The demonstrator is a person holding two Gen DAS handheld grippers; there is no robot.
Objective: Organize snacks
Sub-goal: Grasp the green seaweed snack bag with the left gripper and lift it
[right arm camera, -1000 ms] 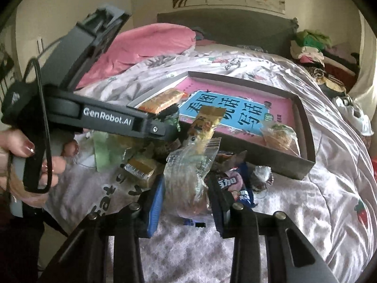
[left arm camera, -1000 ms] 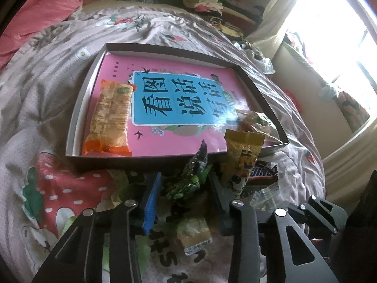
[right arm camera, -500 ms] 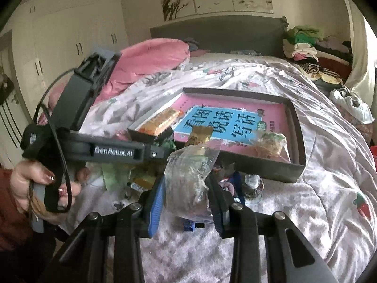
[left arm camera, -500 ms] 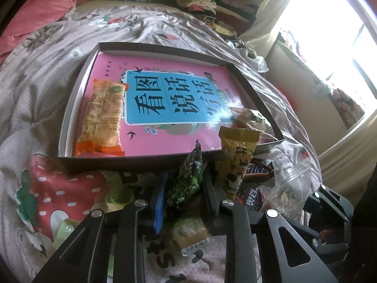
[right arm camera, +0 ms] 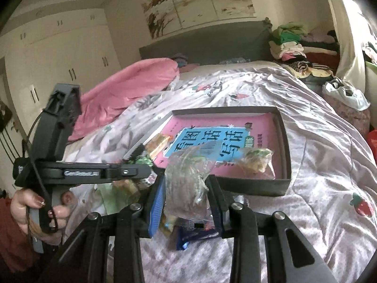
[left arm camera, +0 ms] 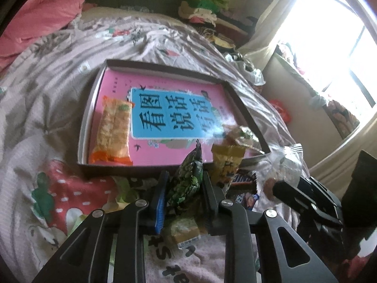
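On a bed covered by a strawberry-print quilt [right arm camera: 318,165], two handheld grippers each lift a snack above a loose pile. The left gripper [left arm camera: 182,188] pinches a green packet [left arm camera: 187,179] between its fingers, the packet standing upright just short of the near wall of a shallow grey box [left arm camera: 92,108]. The right gripper [right arm camera: 186,193] is clamped on a clear plastic bag [right arm camera: 188,176] of food, held above a blue wrapper [right arm camera: 198,232] lying on the quilt, in front of the same box [right arm camera: 254,185]. A pink book [left arm camera: 165,108] with a blue title panel fills the box floor. On it, along the left side, lies an orange cracker pack [left arm camera: 113,132]; at the near right corner sits a small clear bag with green print [right arm camera: 255,160]. A yellow packet [left arm camera: 227,162] leans against the box's front wall, beside a dark chocolate bar [left arm camera: 245,180]. The left hand [right arm camera: 40,210], nails painted dark red, grips its tool's handle. A pink duvet [right arm camera: 132,82] lies bunched near the headboard.
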